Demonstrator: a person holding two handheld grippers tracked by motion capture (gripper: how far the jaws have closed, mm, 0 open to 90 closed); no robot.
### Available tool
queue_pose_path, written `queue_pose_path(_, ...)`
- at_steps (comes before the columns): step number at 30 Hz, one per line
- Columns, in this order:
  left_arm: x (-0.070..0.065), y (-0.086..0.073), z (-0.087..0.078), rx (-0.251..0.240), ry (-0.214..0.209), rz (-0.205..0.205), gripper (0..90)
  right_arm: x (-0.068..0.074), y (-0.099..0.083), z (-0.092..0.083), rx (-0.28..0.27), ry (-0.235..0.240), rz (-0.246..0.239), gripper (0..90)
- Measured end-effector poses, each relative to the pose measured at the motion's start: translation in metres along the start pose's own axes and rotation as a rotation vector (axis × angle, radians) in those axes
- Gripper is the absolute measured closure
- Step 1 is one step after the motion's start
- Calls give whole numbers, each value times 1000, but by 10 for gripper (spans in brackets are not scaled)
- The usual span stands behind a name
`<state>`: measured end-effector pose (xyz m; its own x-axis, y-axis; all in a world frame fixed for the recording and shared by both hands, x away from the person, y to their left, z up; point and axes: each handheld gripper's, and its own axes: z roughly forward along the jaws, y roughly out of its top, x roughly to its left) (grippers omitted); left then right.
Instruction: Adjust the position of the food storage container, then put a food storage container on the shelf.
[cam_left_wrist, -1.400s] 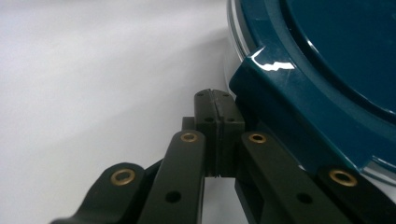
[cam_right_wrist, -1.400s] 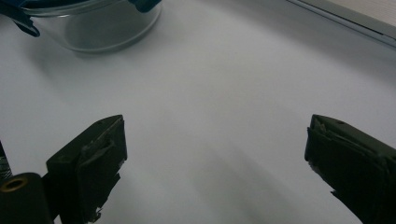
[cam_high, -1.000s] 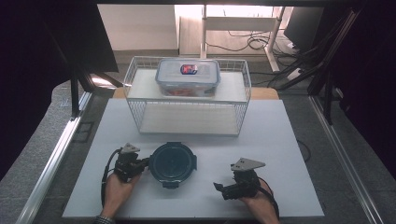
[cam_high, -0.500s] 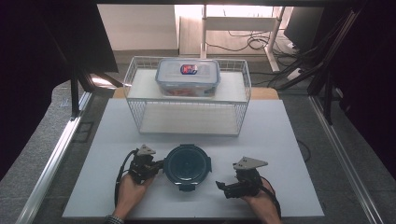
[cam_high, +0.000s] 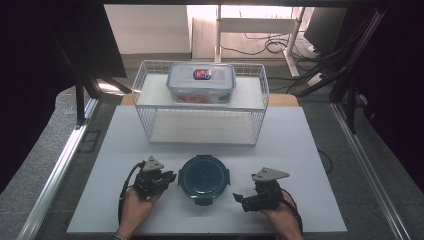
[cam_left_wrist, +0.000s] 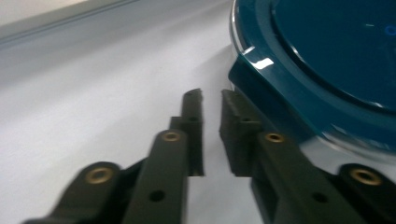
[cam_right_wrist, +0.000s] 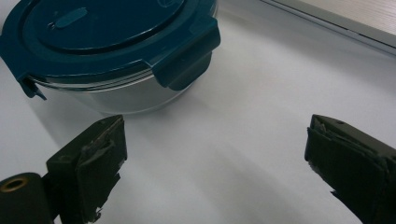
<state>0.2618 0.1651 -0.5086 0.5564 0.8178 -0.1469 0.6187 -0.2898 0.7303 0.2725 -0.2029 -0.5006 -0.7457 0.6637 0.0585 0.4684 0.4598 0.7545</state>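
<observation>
The left claw, its jaws just parting with nothing between them, is sitting beside the round teal-lidded container, while the right claw is resting spread nearby.

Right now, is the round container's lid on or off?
On. The teal lid sits on the glass container, its side flap folded down.

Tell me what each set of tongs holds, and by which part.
Nothing is held: the left tongs have a narrow empty gap beside the round container; the right tongs stand wide open.
</observation>
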Motion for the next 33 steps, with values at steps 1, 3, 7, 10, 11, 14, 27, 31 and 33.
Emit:
queue_pose_path(1, -1, -3, -4, -6, 3, 5, 701, 0, 0, 0, 0, -1, 1, 55)
queue_pose_path(3, -2, -7, -12, -19, -2, 24, 591, 0, 0, 0, -1, 0, 1, 55)
queue_pose_path(7, -1, -17, -24, -48, -43, 5, 340, 2, 1, -1, -4, 0, -13, 55)
queue_pose_path(10, -1, -26, -28, -53, -67, -13, 222, 3, 0, -1, -6, 3, -15, 55)
queue_pose_path(11, -1, -29, -29, -44, -61, -12, 173, 3, 0, -1, -7, 4, -16, 55)
queue_pose_path(14, -4, -39, -29, -11, -42, 11, 109, 3, 0, -1, -7, 7, -15, 55)
queue_pose_path(27, -2, -45, -27, -31, -45, 24, 53, 2, 0, 0, -10, 22, -11, 50)
queue_pose_path(31, 1, -46, -28, -66, -42, 36, 52, 1, 0, 0, -17, 35, -13, 32)
queue_pose_path(33, 2, -46, -27, -79, -45, 41, 48, 0, 0, 0, -23, 41, -8, 20)
